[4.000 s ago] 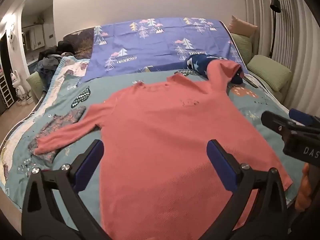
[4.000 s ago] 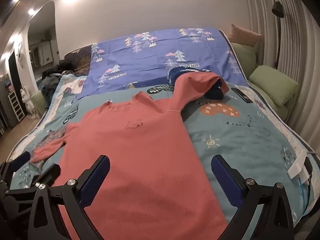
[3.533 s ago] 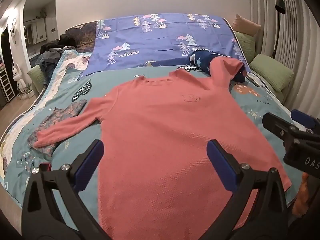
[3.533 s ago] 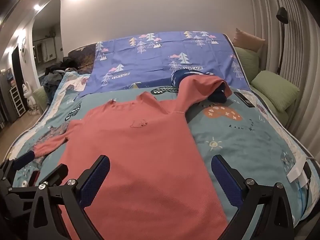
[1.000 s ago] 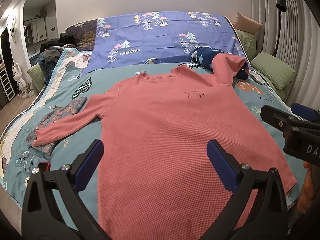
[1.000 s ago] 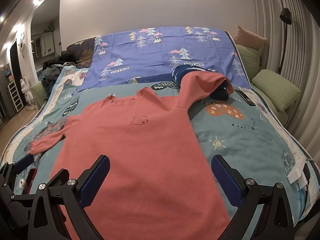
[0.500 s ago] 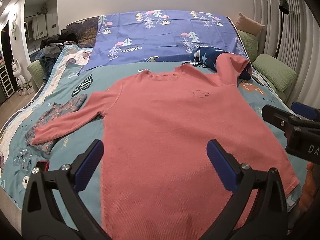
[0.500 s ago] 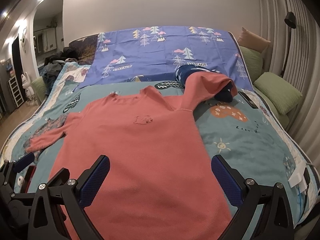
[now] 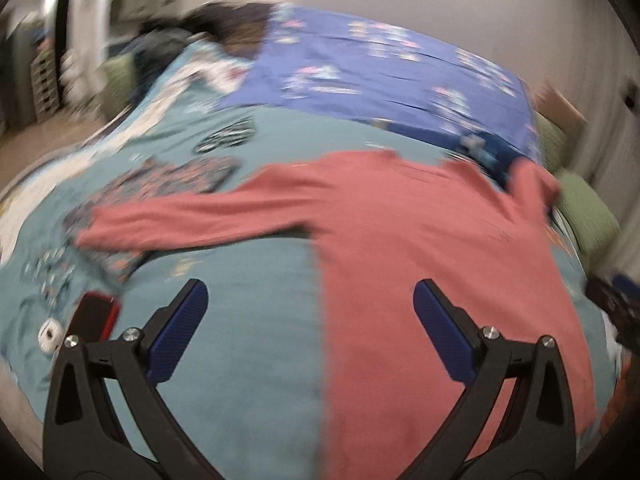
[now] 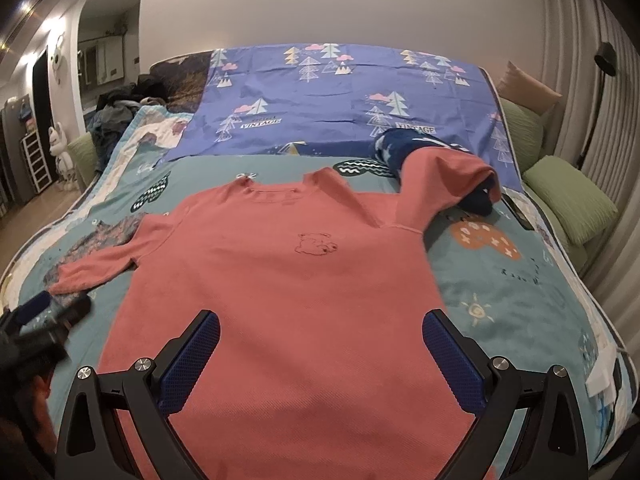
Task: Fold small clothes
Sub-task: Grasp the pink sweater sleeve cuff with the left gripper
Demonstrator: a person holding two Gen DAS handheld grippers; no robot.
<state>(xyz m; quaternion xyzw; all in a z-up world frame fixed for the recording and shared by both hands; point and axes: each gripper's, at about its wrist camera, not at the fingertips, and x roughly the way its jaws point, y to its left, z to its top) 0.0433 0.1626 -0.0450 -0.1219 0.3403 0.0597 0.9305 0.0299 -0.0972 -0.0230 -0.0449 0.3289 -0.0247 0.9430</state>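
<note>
While the pink sweater (image 10: pixel 288 280) lies spread face up on the bed (image 10: pixel 520 280), neither gripper holds any cloth, so the step in hand is judged to be the approach to the first fold. The body of the sweater is flat, with its hem nearest the cameras. One sleeve (image 9: pixel 192 220) extends flat toward the left edge of the bed, its cuff resting on a patterned garment (image 9: pixel 160 184). The other sleeve (image 10: pixel 444 180) is draped up over a dark blue bundle (image 10: pixel 400 144) near the purple sheet (image 10: pixel 340 92).

The left gripper (image 9: pixel 310 328) has its jaws spread wide and is empty. Its view is blurred by motion and is aimed at the left side seam of the sweater and the flat sleeve. The right gripper (image 10: pixel 320 360) is also spread wide and empty. It hangs above the lower middle of the sweater without contact.

The next move is judged to require the following:
- Lower the left gripper to the flat sleeve near the cuff or the shoulder.
- Pinch one layer of knit only, and exclude the patterned garment beneath.
- Carry the sleeve across the chest.
- Lift the draped sleeve clear of the blue bundle before its fold.

A small red object (image 9: pixel 96 316) lies on the bed near the left gripper.
</note>
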